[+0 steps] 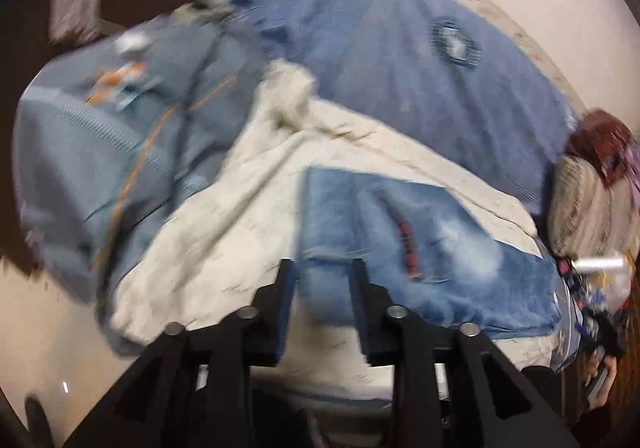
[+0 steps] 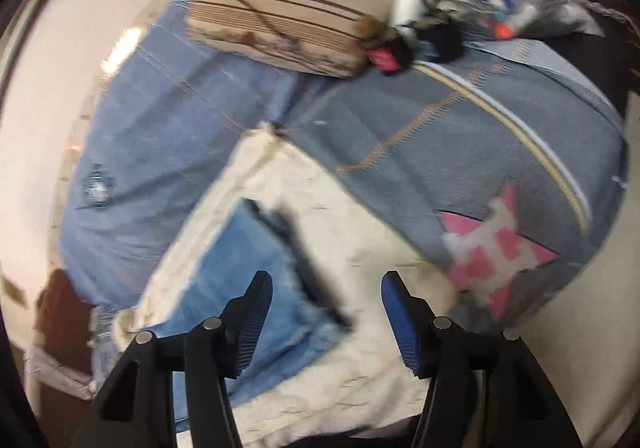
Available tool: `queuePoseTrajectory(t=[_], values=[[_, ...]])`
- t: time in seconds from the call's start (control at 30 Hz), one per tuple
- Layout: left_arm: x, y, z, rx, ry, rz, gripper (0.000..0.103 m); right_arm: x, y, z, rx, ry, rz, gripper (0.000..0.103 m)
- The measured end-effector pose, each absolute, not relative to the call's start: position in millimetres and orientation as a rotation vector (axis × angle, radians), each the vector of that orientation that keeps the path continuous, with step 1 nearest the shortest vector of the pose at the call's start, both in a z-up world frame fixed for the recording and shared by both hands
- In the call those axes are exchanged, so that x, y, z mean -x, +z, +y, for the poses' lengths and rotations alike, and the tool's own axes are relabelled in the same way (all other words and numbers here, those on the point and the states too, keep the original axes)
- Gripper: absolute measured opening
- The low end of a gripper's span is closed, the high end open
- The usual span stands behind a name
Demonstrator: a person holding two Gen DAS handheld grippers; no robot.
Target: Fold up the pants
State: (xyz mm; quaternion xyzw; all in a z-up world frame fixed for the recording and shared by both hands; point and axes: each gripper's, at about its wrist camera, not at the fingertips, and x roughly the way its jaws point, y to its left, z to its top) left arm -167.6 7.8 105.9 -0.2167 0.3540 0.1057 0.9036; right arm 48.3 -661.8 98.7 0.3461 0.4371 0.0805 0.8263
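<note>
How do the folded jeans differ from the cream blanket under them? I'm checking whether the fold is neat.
The folded jeans are faded blue denim; the cream blanket is off-white and fuzzy-looking. The jeans form a compact, straight-edged rectangle, while the blanket is spread wide and bunched at one end. The jeans lie on top; the blanket lies beneath, over the bed. Both lie flat and free of either claw.

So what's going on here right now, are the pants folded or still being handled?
A person is working with two handheld grippers over a bed. The jeans lie folded in a compact rectangle on a cream blanket. Neither gripper holds them: the left gripper is open over the near edge of the fold, and the right gripper stands wide open above the jeans' corner. Both views are blurred, so finer detail is unclear.
</note>
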Motion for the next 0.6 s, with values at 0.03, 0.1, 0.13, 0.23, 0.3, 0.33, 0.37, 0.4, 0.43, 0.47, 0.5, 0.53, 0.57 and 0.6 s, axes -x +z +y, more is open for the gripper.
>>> queuePoseTrajectory(t=[0.03,0.1,0.13,0.23,0.3,0.33,0.37,0.4,0.43,0.47,0.5,0.53,0.57,0.6], values=[[157,107,-4,0.42,0.192,0.732,0.038,-52,103,-646,-0.711,0.21,0.934,0.061],[135,105,-28,0.375,0.136,0.746,0.039,-61,107,-606,-0.646,0.289,0.965,0.061],[121,102,-43,0.347,0.107,0.753,0.039,-63,107,-585,-0.613,0.328,0.986,0.061],[88,87,-75,0.283,0.095,0.796,0.041,-67,102,-509,-0.514,0.459,1.054,0.061],[75,74,-88,0.26,0.099,0.836,0.044,-63,95,-465,-0.439,0.513,1.075,0.06],[70,67,-90,0.25,0.108,0.861,0.044,-61,92,-446,-0.407,0.538,1.084,0.06],[70,61,-90,0.246,0.119,0.883,0.044,-59,87,-428,-0.378,0.561,1.096,0.06],[67,53,-90,0.239,0.142,0.917,0.044,-55,83,-412,-0.353,0.583,1.108,0.058],[68,45,-88,0.238,0.156,0.946,0.044,-49,76,-400,-0.333,0.604,1.118,0.056],[70,43,-88,0.238,0.15,0.95,0.044,-45,71,-390,-0.303,0.625,1.131,0.055],[73,40,-87,0.23,0.143,0.947,0.044,-39,65,-380,-0.264,0.638,1.139,0.054],[76,38,-87,0.2,0.145,0.947,0.044,-35,62,-375,-0.225,0.645,1.14,0.054],[78,38,-88,0.177,0.138,0.956,0.044,-29,58,-369,-0.17,0.644,1.138,0.053],[80,35,-89,0.157,0.133,0.964,0.044,-28,55,-365,-0.135,0.641,1.14,0.054]])
